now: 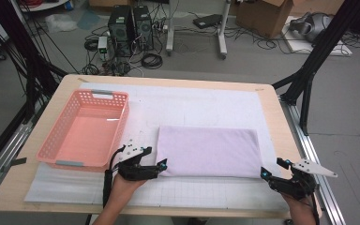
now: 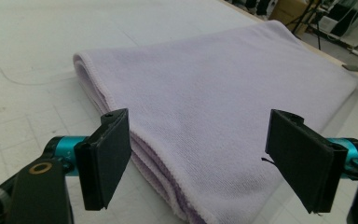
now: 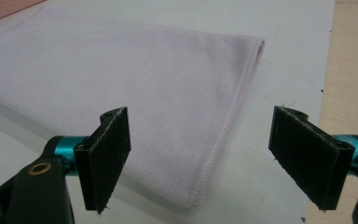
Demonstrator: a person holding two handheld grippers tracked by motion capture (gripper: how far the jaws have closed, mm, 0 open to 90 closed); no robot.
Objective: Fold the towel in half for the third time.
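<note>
Folded lilac towel (image 1: 208, 151) on the worktop (image 1: 272, 101), long axis left–right, near corners lying just ahead of the spread-jawed, empty left gripper (image 1: 161, 165) and right gripper (image 1: 271, 168).

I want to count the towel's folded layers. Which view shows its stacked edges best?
The left gripper view: the towel lies close, its layered edge running between the open jaws. The right gripper view shows a single stitched hem at one corner; the high view shows its whole outline, too small for layers.
</note>
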